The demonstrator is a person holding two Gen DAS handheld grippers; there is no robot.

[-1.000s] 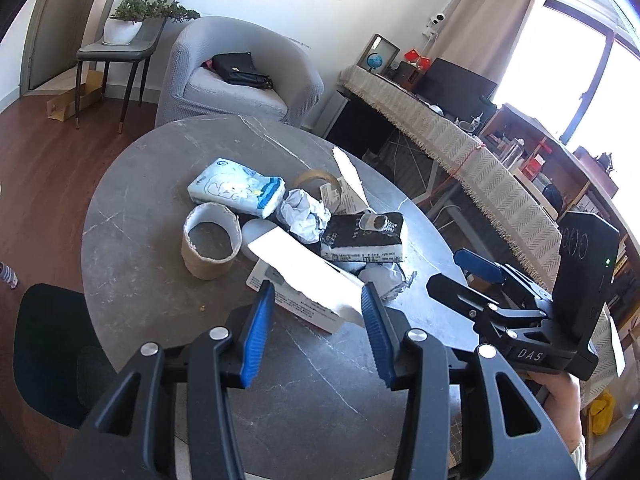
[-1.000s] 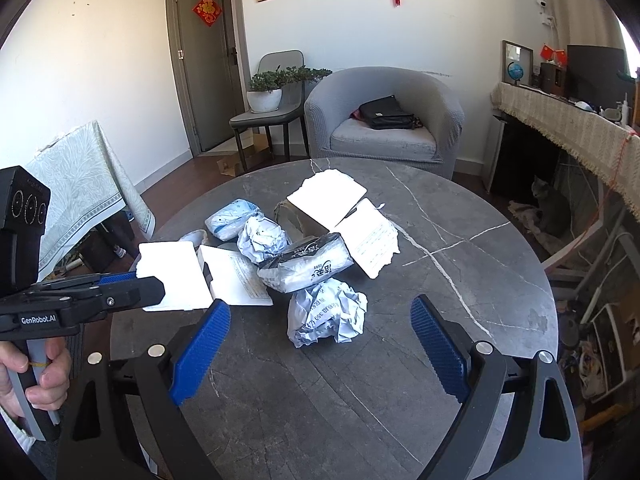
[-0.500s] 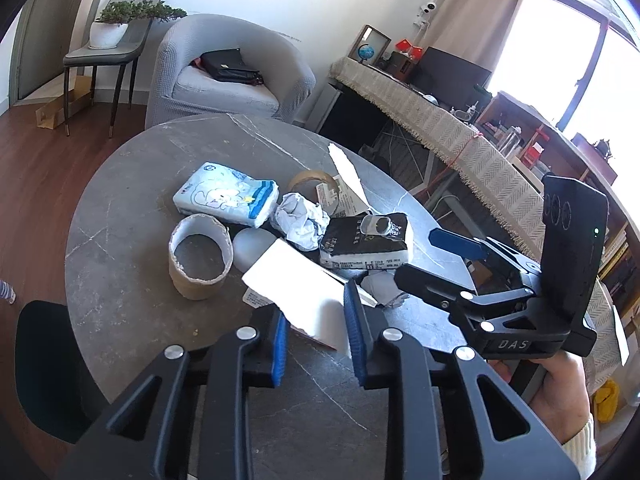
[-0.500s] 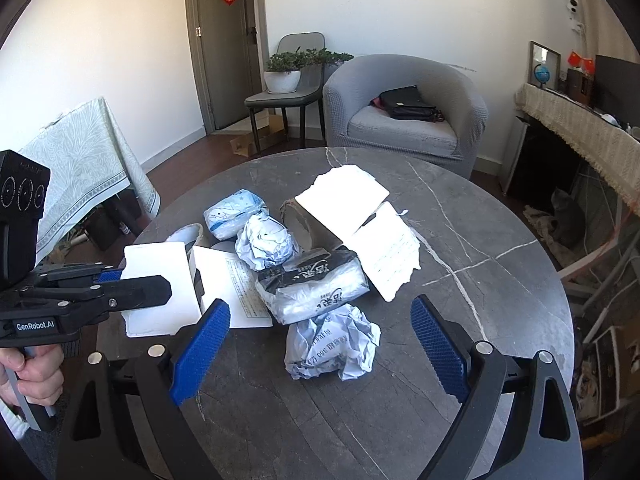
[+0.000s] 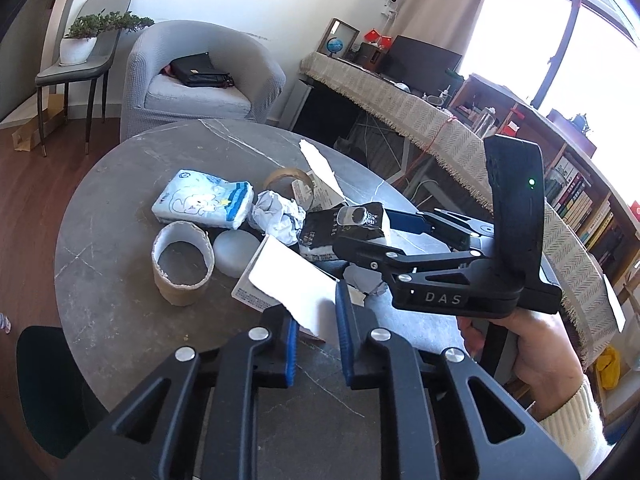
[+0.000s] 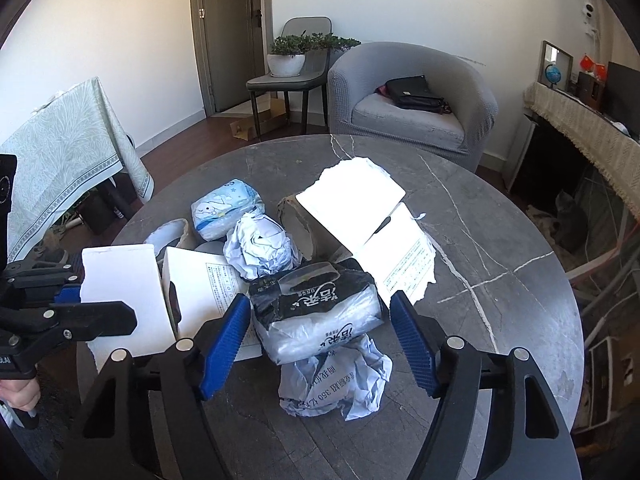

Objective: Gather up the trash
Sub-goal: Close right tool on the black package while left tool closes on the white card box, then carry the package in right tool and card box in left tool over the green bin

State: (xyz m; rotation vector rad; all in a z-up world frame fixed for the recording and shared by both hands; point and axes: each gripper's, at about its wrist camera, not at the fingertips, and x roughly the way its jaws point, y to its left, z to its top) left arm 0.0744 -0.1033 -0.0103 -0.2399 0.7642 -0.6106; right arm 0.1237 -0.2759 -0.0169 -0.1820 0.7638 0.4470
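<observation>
A pile of trash lies on the round grey marble table (image 5: 120, 240). My left gripper (image 5: 316, 320) is shut on a white sheet of paper (image 5: 296, 284), which also shows in the right wrist view (image 6: 120, 280). My right gripper (image 6: 320, 320) is open, its fingers on either side of a black and clear tissue pack (image 6: 316, 308), seen in the left wrist view too (image 5: 344, 228). A crumpled blue-white paper ball (image 6: 336, 380) lies under the pack. Another crumpled ball (image 6: 260, 248) lies behind it.
A blue wipes pack (image 5: 204, 200), a cardboard tube ring (image 5: 180, 264), a tape roll (image 5: 288, 180) and torn paper sheets (image 6: 360, 200) lie on the table. A grey armchair (image 6: 416, 100) stands behind. A dark chair seat (image 5: 44, 380) sits at the near left.
My left gripper closed on the white paper sheet. My right gripper moved forward and lower, so its open fingers now straddle the tissue pack.
</observation>
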